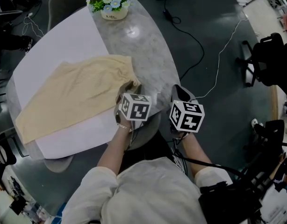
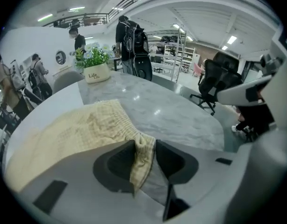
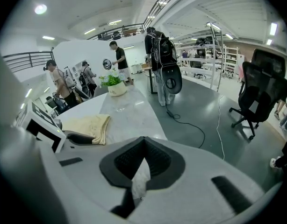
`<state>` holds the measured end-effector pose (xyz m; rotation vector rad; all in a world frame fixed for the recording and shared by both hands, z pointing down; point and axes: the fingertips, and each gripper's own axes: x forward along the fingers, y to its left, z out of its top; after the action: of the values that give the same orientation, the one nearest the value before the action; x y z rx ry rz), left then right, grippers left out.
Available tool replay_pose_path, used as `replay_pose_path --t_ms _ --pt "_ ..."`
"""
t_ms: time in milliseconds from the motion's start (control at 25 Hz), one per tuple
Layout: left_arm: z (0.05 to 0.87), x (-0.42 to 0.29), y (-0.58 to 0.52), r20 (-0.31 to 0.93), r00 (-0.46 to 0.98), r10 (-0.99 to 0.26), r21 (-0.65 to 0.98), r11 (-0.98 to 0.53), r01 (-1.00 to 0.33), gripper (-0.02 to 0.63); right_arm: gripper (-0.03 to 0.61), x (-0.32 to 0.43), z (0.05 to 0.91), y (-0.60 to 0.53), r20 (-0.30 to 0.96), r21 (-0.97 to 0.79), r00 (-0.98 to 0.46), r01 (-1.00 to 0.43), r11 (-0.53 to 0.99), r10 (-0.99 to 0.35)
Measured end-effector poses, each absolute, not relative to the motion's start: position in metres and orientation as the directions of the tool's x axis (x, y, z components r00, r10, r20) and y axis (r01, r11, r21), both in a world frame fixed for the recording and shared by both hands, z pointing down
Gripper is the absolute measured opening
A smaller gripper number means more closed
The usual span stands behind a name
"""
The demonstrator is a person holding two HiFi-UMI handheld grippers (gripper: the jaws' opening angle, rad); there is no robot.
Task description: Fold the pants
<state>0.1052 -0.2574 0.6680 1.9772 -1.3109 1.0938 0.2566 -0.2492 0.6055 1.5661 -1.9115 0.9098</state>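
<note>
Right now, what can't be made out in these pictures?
- Head view: the left claw's marker cube covers the pants corner it grips.
- Right gripper view: pale patch below the right claw's closed tips; too blurred to identify.
- Flowerpot: print under "Life" too small in every view.
- Head view: person's arms hide the table's near edge.

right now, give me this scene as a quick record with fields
pants: pale yellow, lying on the white sheet
left gripper: fingers shut on the pants' near corner
right gripper: fingers together, no cloth between them, apart from the pants
table: marble, flower pot at the far end
</note>
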Motion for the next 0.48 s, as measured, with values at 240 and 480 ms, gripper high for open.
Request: replay_pose_path --t_ms 240,480 --pt "0.667 0.099 -0.259 0.840 0.216 -0.498 0.037 -0.344 -0.938 0.095 -0.008 0.260 0.605 -0.258 0.738 -0.177 -0.210 -0.977 0.117 -0.641" --pt "0.658 0.097 -0.260 0.827 0.291 -0.481 0.155 -0.302 -0.941 0.058 -0.008 0.259 0.597 -0.273 0.730 -0.175 -0.224 -0.975 0.139 -0.646"
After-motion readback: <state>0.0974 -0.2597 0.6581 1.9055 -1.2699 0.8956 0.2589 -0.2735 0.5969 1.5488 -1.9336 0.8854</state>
